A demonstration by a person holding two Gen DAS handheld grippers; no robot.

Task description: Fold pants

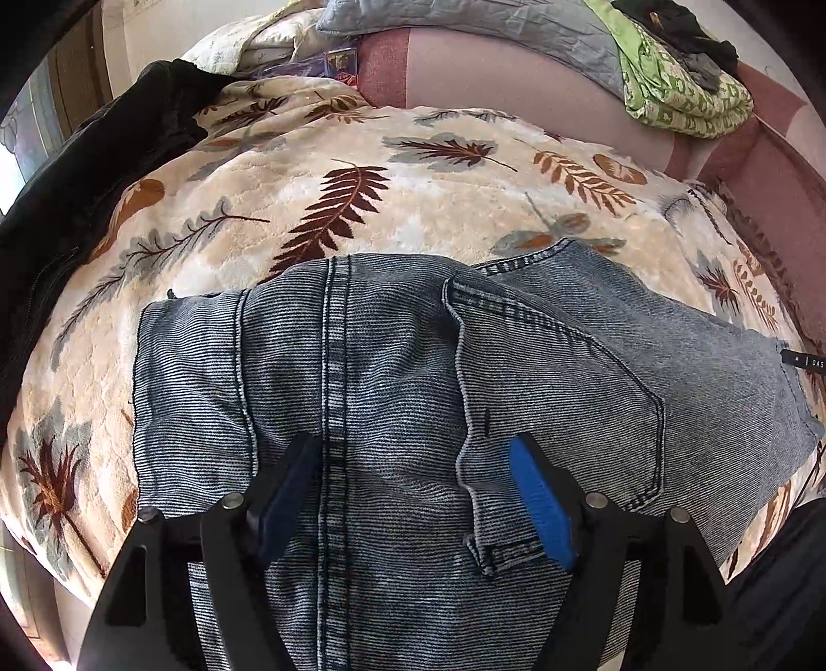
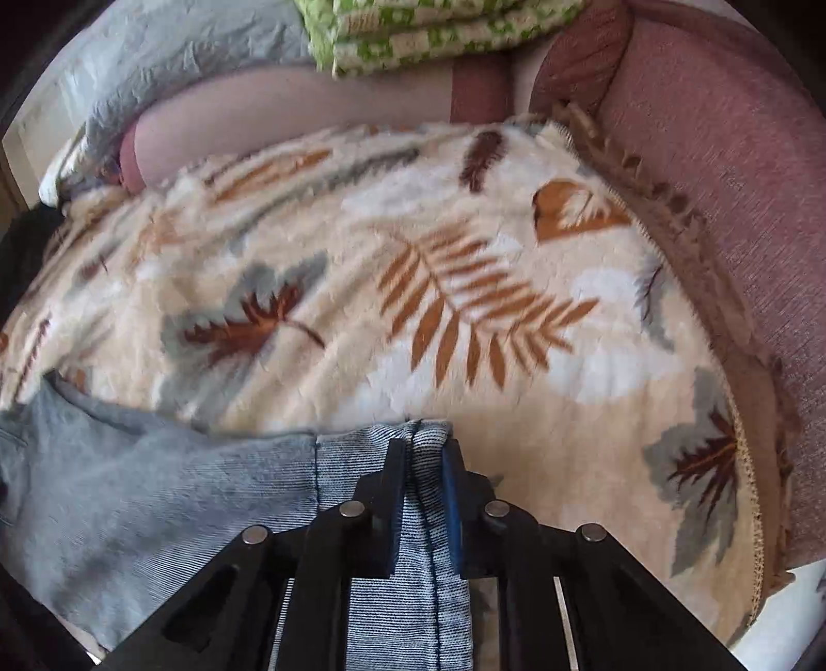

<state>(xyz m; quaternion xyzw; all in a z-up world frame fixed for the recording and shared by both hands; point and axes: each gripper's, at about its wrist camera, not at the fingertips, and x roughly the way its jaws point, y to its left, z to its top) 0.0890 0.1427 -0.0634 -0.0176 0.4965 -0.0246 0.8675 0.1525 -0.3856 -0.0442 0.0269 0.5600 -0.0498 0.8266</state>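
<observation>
The faded blue denim pants lie on a cream leaf-patterned fleece blanket over a pink sofa. The left gripper hovers directly above the seat with jaws spread, holding nothing; the seam runs straight away from it. The right gripper has its jaws pinched on a denim edge, the garment stretching off to its left.

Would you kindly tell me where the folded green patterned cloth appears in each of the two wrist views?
Left wrist view: the green patterned cloth lies at the upper right, on the pink sofa back.
Right wrist view: it sits at the top edge, just right of centre.
Shared landmark: the grey quilted pillow immediately left of the cloth in both views.
</observation>
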